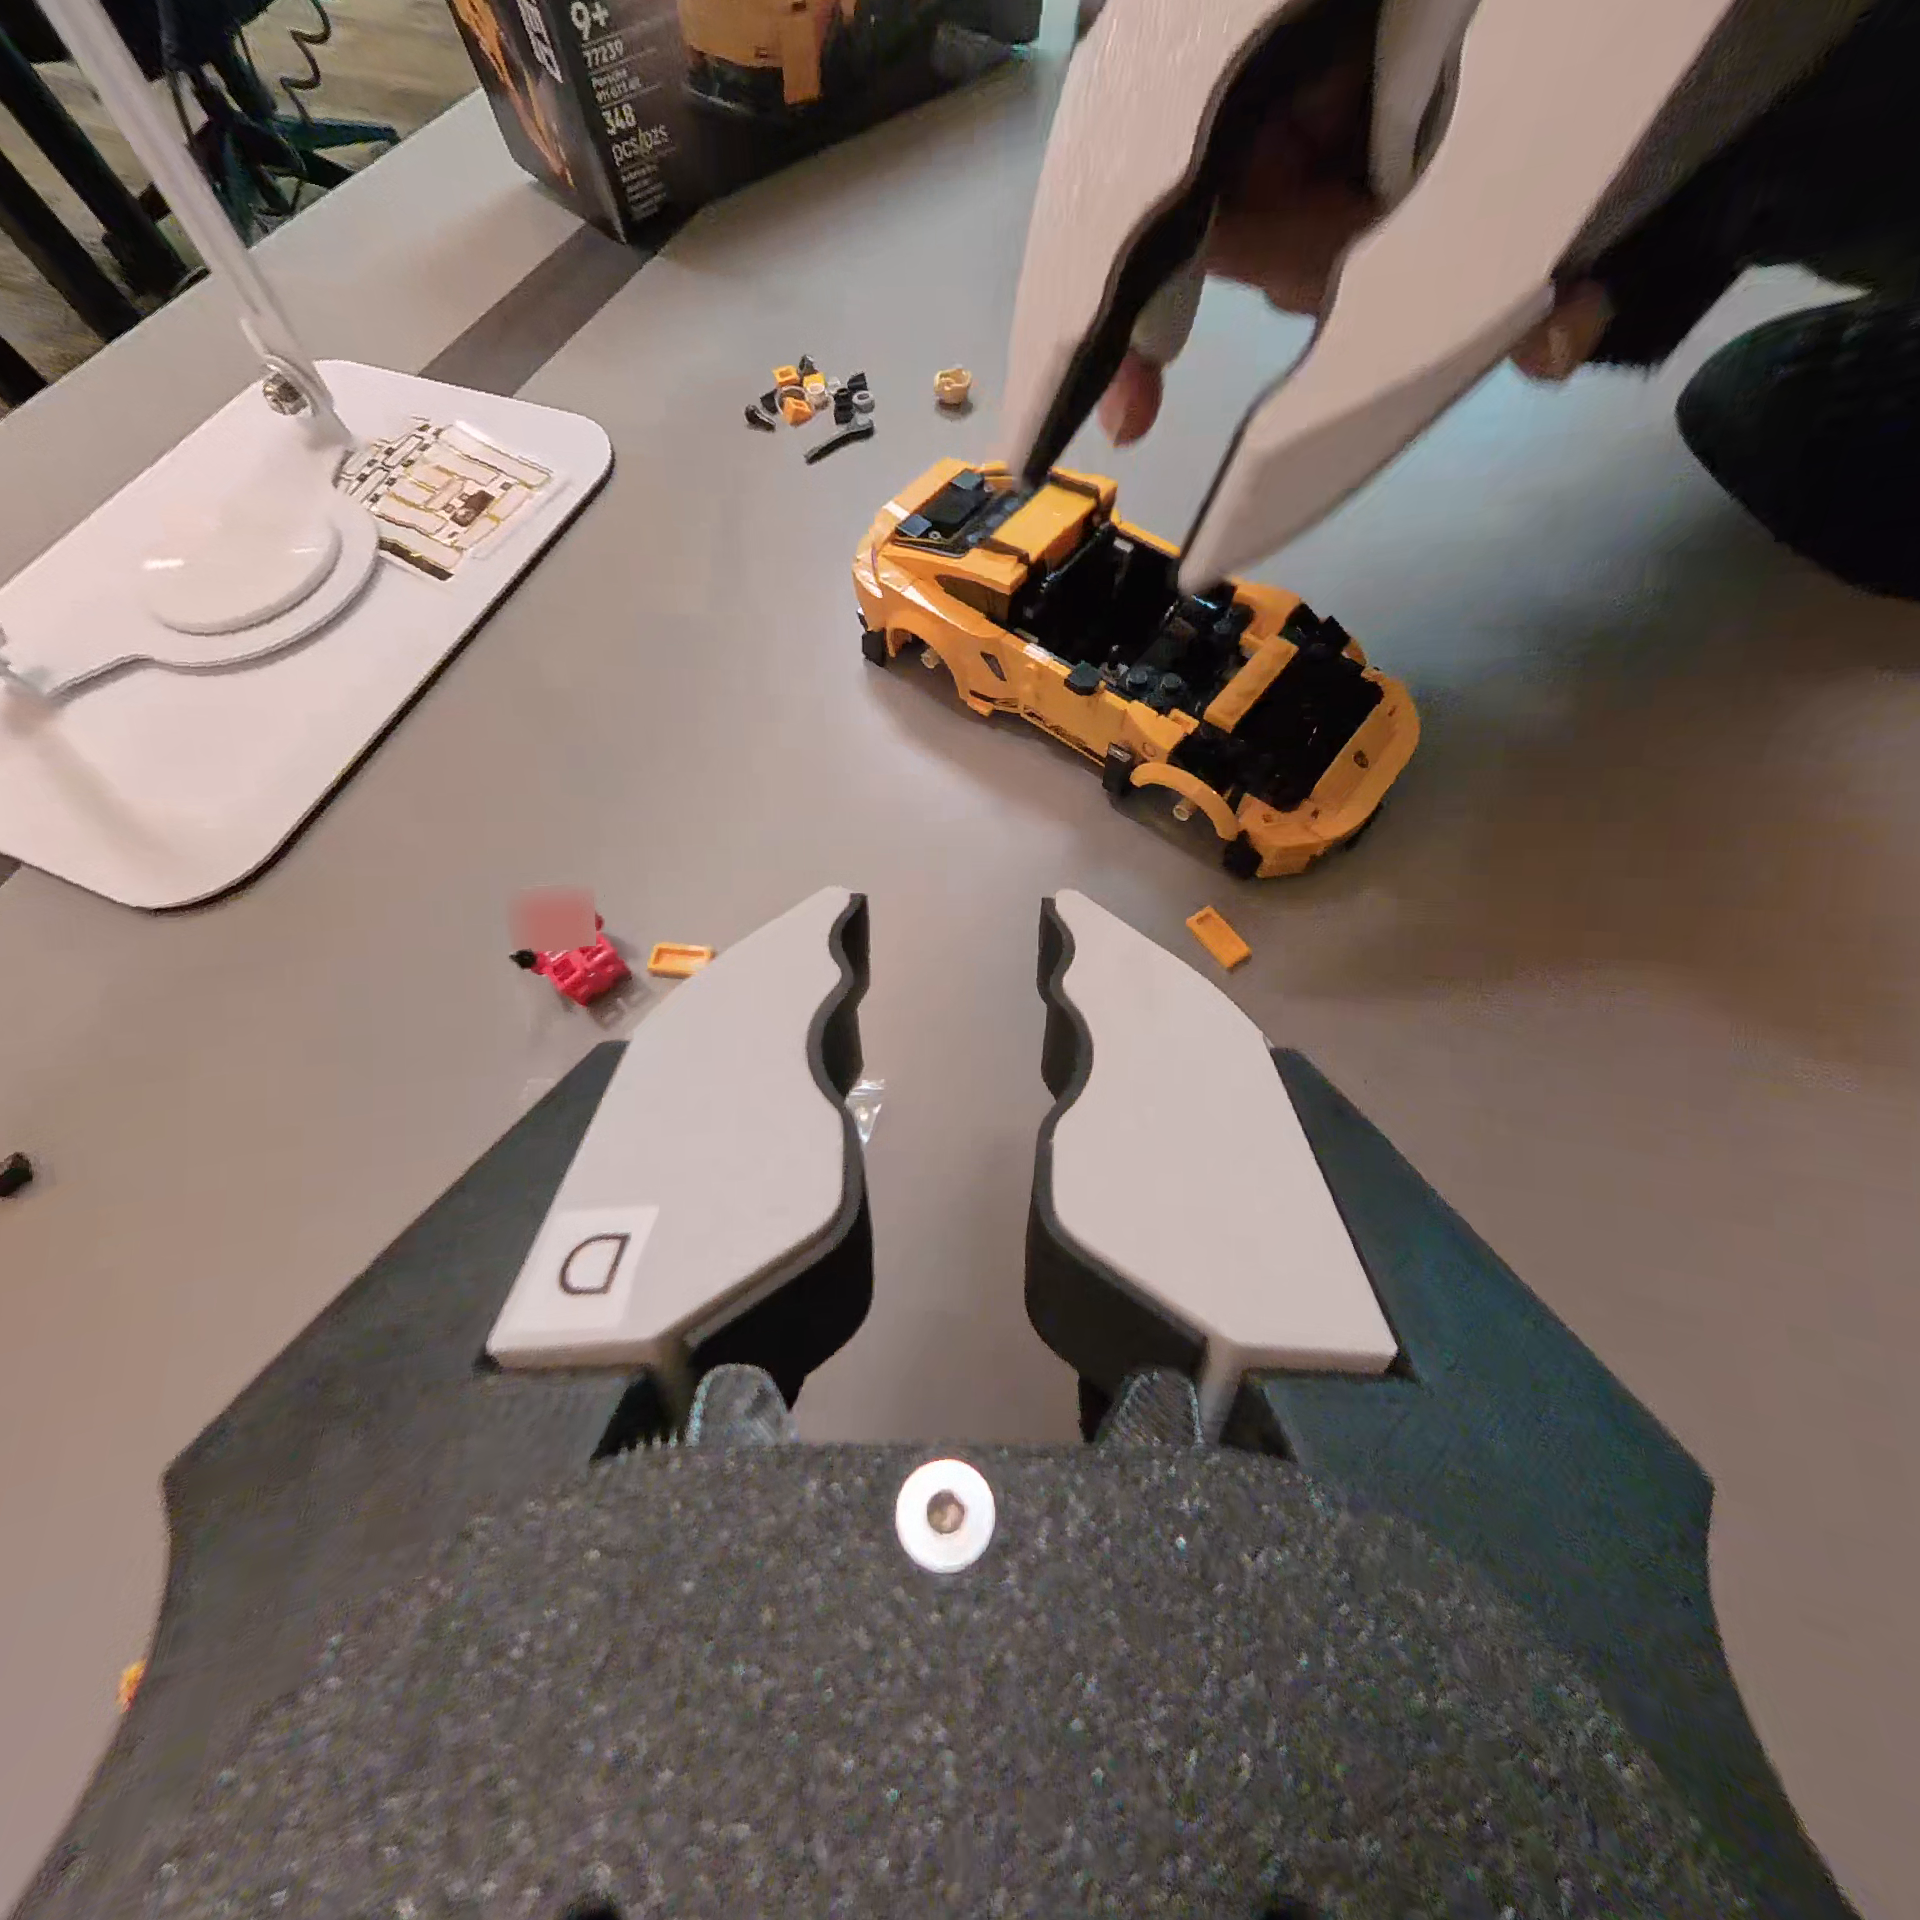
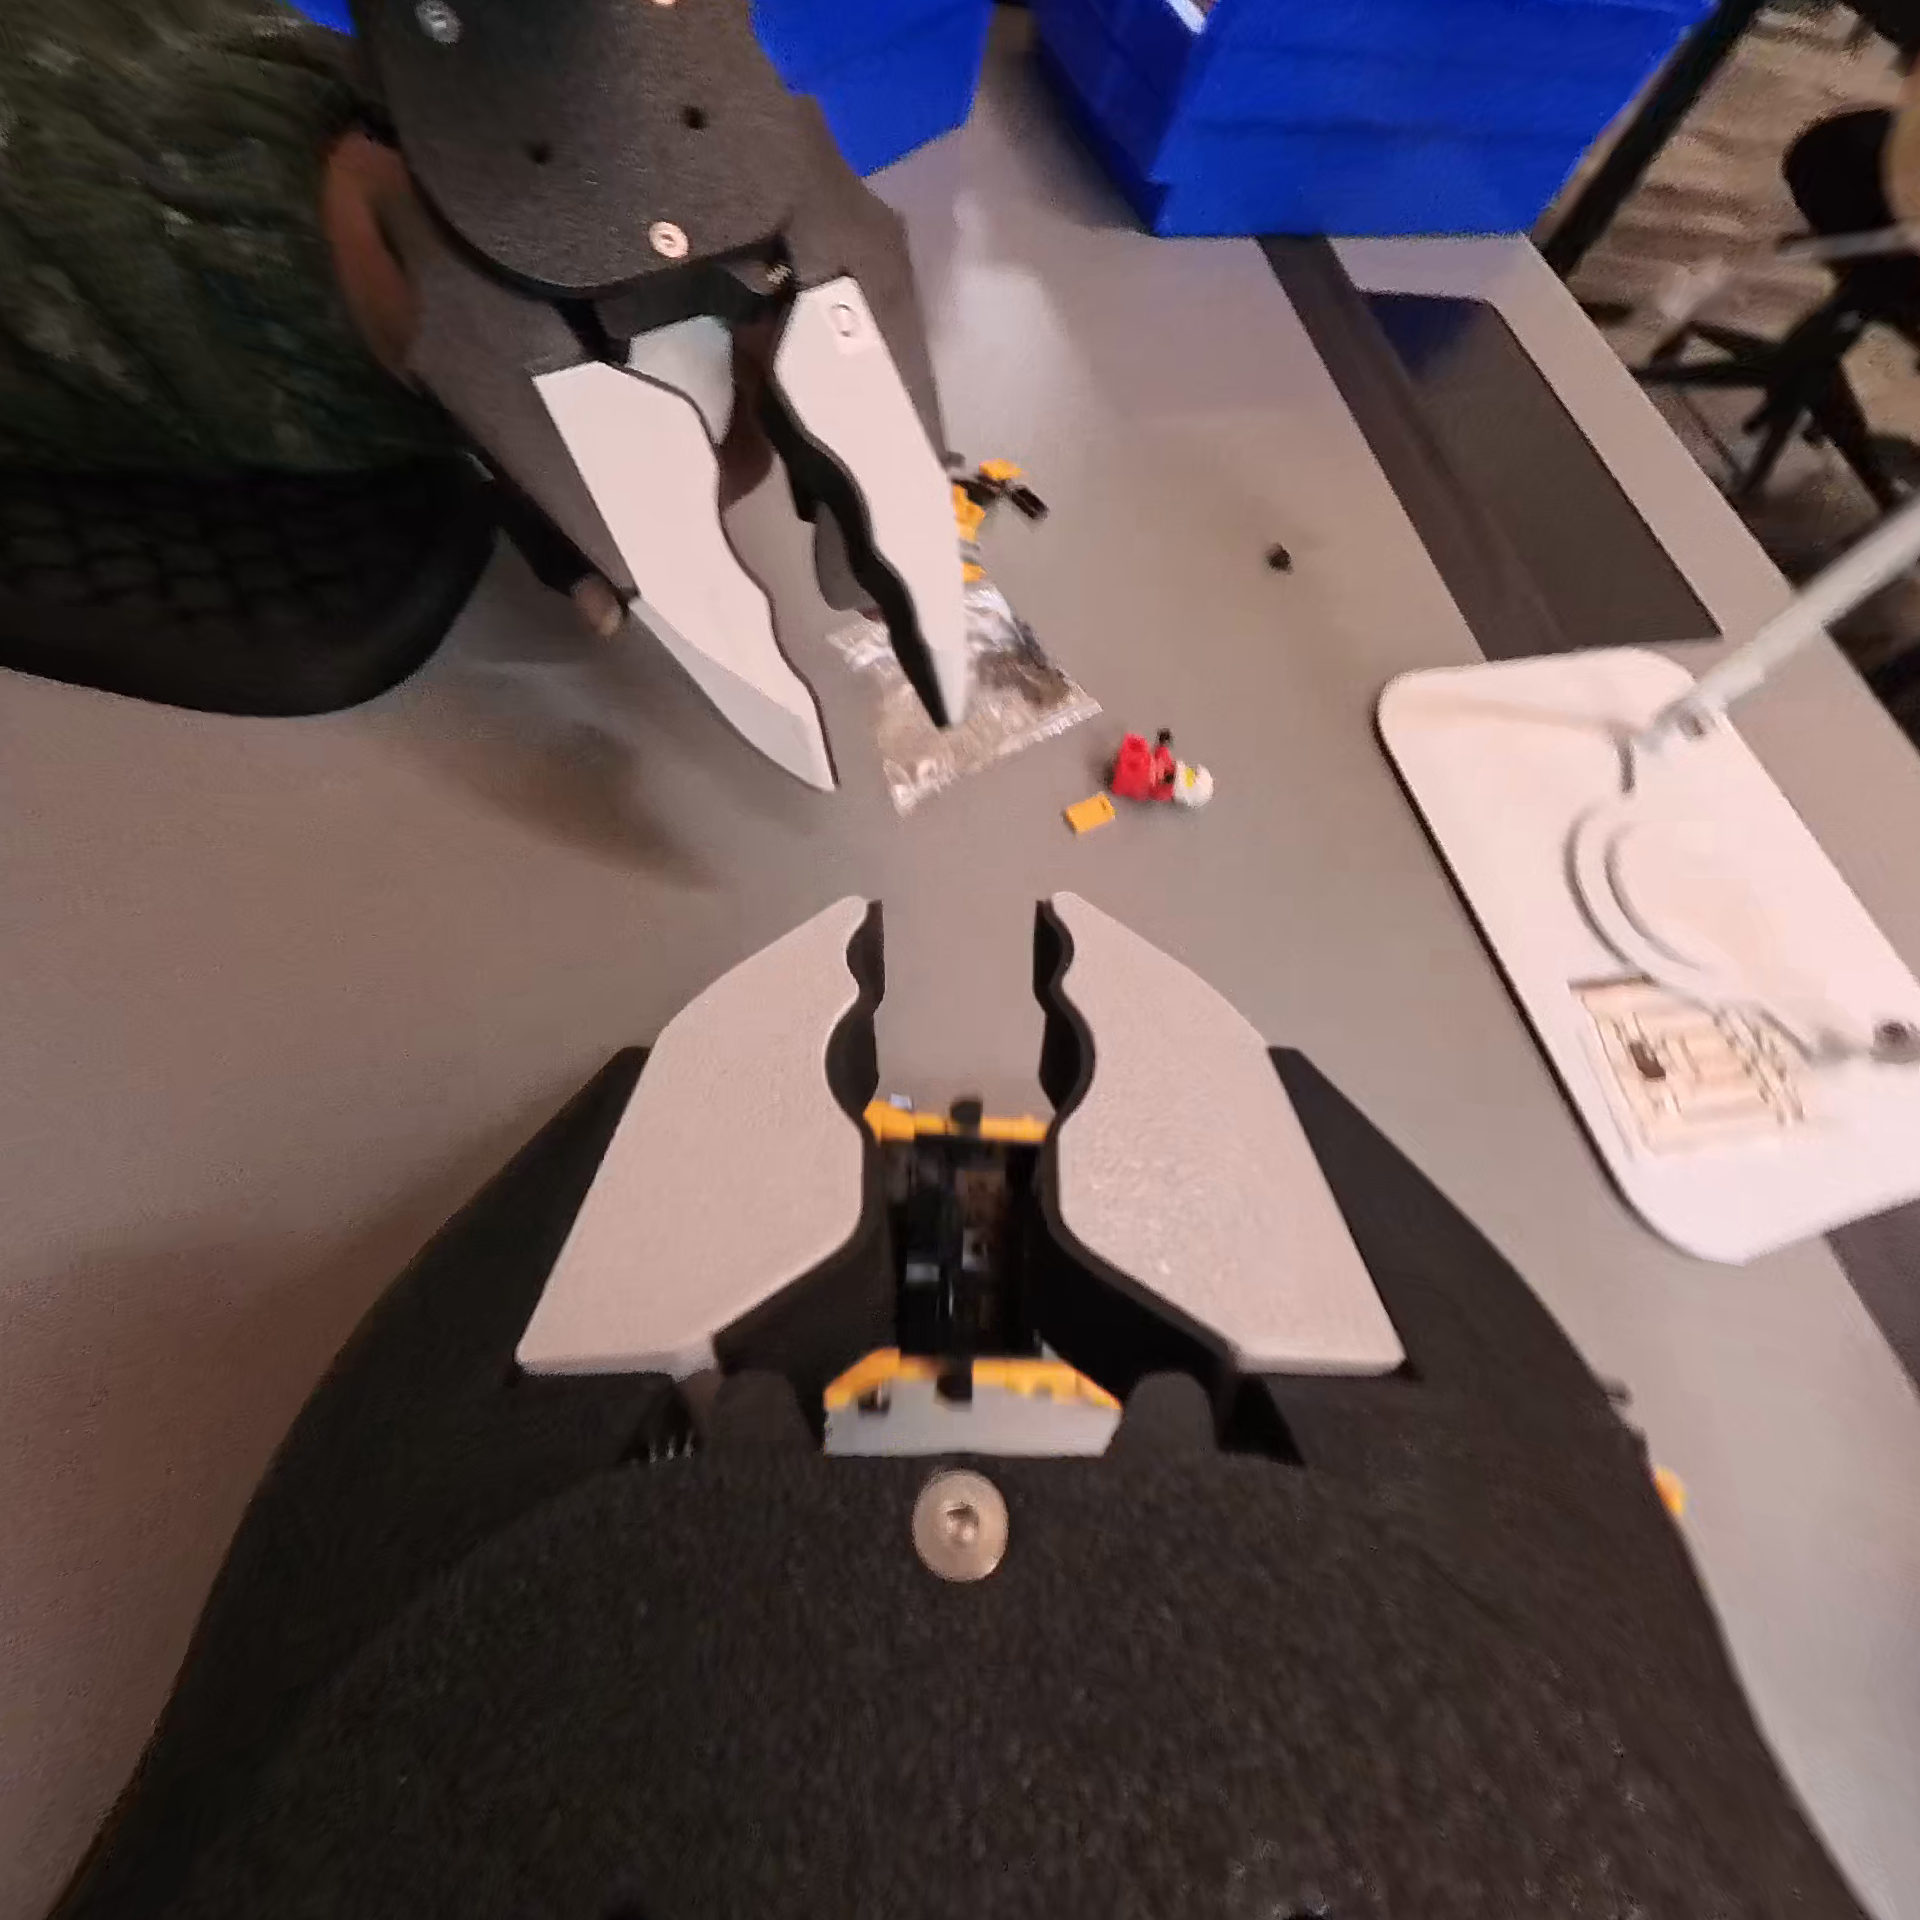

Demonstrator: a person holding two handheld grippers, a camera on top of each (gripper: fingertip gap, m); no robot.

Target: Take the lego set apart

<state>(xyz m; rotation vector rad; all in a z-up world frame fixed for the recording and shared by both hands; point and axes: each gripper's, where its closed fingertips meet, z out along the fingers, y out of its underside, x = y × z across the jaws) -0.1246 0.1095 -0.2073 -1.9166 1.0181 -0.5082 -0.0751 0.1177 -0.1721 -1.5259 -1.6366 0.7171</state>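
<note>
Grey table point(image 1: 1558, 1091) with a partly stripped yellow-and-black toy car point(image 1: 1132, 665) resting near its middle, roof off and wheels gone. The right tongs point(image 1: 1101, 520) reach down from above with jaws parted, their tips straddling the car's open cabin; whether they touch it cannot be told. The left tongs point(image 1: 951, 935) hover over bare table just short of the car, released and holding nothing. Loose pieces: a small heap point(image 1: 816, 400) beyond the car, two yellow tiles point(image 1: 1218, 935), and a red figure point(image 1: 582, 966). A white lamp base point(image 1: 208, 665) sits toward the left edge, the set's box point(image 1: 727, 94) at the far edge
</note>
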